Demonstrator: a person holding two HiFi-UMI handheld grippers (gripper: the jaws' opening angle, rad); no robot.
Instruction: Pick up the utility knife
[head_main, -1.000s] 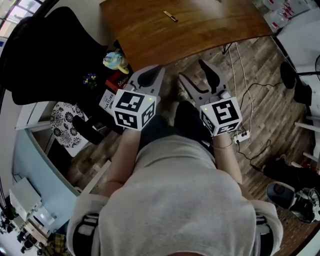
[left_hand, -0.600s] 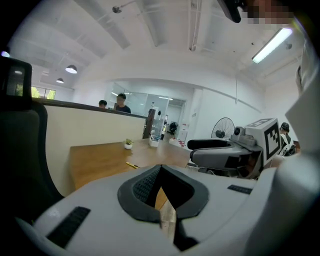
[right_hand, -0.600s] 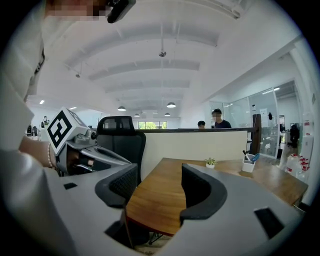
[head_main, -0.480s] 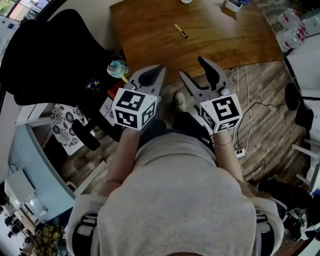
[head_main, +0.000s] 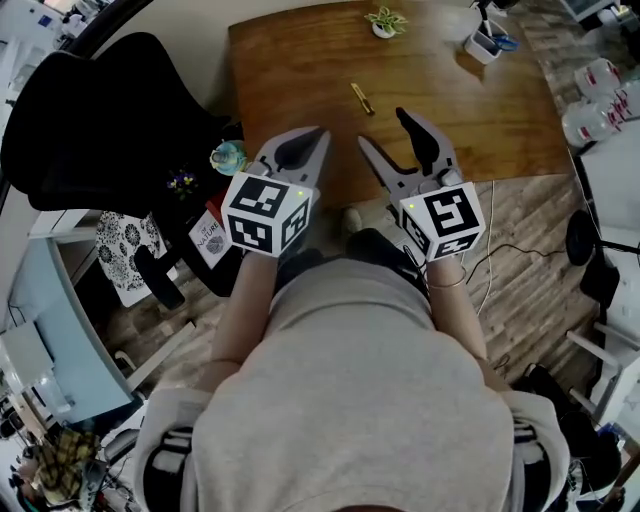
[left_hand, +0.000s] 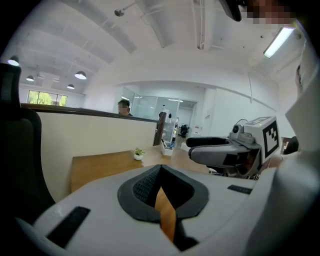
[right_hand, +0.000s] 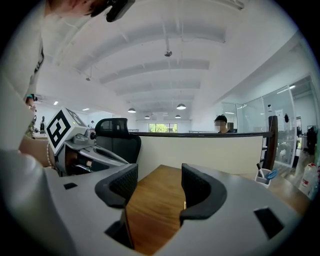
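Utility knife (head_main: 361, 97): yellow, lay flat on the wooden bench (head_main: 290, 70), ahead of both grippers, touching neither | left gripper (head_main: 320, 133): jaws together, empty, seen above the bench's near edge | right gripper (head_main: 384, 130): jaws apart, had just been closing a little, nothing between them

Open tabletop (head_main: 290, 90) lies all round the utility knife (head_main: 361, 97); potted plant (head_main: 385, 20) and pen cup (head_main: 487, 42) stand well beyond it.
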